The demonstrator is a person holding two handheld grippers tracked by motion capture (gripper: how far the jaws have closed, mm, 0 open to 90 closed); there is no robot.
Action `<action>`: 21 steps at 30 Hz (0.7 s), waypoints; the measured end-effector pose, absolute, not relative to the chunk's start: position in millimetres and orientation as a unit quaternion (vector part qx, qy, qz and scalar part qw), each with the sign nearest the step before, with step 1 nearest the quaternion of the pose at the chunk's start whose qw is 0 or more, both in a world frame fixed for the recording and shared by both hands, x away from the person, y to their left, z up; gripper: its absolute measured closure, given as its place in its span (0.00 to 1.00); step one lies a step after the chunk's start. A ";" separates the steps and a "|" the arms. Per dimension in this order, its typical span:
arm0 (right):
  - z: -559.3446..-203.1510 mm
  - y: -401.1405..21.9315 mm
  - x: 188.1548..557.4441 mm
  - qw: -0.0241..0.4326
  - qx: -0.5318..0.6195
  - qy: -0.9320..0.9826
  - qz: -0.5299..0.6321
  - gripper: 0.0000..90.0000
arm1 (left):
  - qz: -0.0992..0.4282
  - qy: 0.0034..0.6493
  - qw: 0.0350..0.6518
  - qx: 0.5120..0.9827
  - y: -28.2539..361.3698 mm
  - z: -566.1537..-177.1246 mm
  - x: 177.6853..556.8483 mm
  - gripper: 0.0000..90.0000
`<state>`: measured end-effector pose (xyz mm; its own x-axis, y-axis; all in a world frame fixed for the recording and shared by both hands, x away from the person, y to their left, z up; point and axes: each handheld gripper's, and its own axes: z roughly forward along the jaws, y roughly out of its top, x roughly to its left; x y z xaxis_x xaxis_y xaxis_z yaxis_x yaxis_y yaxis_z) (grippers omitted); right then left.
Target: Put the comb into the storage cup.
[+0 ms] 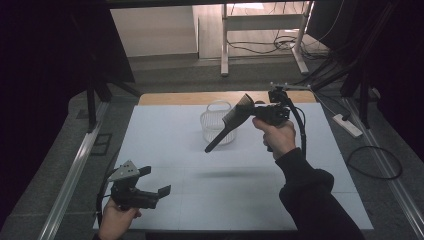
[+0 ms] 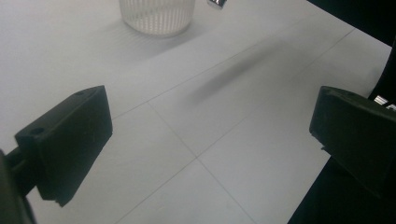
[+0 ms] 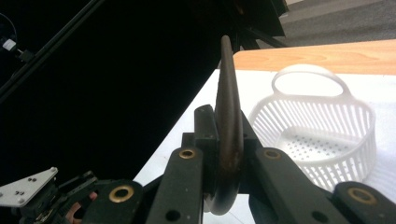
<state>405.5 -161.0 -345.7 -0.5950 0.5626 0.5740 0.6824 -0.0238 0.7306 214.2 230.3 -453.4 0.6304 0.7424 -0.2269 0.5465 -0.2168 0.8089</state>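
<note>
A black comb (image 1: 230,122) hangs in the air, handle slanting down-left, in front of a white slatted basket (image 1: 211,127) that stands at the back middle of the white table (image 1: 165,150). My right gripper (image 1: 251,111) is shut on the comb's toothed end. In the right gripper view the comb (image 3: 229,116) stands edge-on between the jaws, with the basket (image 3: 327,135) empty beyond it. My left gripper (image 1: 155,181) is open over the table's near left corner, with nothing between its jaws. In the left gripper view the gripper (image 2: 210,135) faces bare table and the basket (image 2: 156,16) is far off.
A strip of wooden tabletop (image 1: 190,97) shows behind the white surface. On the floor at the right lie a power strip (image 1: 347,125) and a looped cable (image 1: 375,162). A white desk frame (image 1: 225,45) stands at the back. My left gripper (image 3: 37,196) appears low in the right gripper view.
</note>
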 end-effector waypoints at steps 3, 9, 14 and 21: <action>-342.4 -161.9 408.4 0.047 -0.448 -0.696 -0.560 0.95 | 0.106 0.421 0.468 0.770 235.8 -454.8 210.7 0.00; -337.4 -162.8 412.9 0.038 -0.450 -0.694 -0.561 0.95 | 0.115 0.428 0.471 0.763 245.3 -456.5 205.0 0.00; -333.9 -164.4 417.0 0.033 -0.453 -0.689 -0.564 0.95 | 0.121 0.434 0.464 0.763 250.1 -457.2 199.4 0.00; -328.4 -165.6 423.7 0.024 -0.460 -0.683 -0.566 0.95 | 0.124 0.439 0.467 0.757 257.3 -458.3 192.4 0.00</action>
